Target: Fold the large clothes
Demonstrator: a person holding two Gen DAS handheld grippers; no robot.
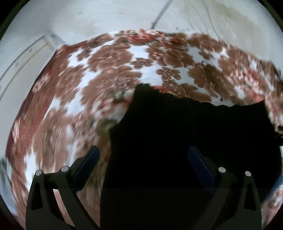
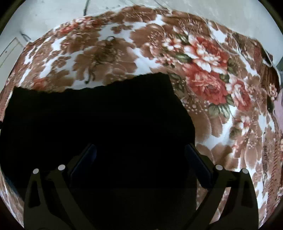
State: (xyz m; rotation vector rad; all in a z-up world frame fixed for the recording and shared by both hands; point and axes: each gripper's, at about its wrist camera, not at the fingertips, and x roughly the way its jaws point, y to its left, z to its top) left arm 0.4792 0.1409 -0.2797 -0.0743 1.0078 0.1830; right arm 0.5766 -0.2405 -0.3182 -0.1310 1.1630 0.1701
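A black garment point(image 1: 185, 134) lies flat on a floral blanket point(image 1: 109, 74). In the left wrist view it fills the lower middle and right, with its left edge running down between my fingers. My left gripper point(image 1: 143, 155) is open above that left edge and holds nothing. In the right wrist view the garment point(image 2: 99, 120) fills the lower left and middle, with its right edge near the right finger. My right gripper point(image 2: 140, 152) is open above the cloth and holds nothing. The cloth is too dark to show folds.
The brown, white and red floral blanket point(image 2: 203, 70) covers the surface all around the garment. Pale floor point(image 1: 106, 16) lies beyond the blanket's far edge, with a white door or panel point(image 1: 19, 58) at the left.
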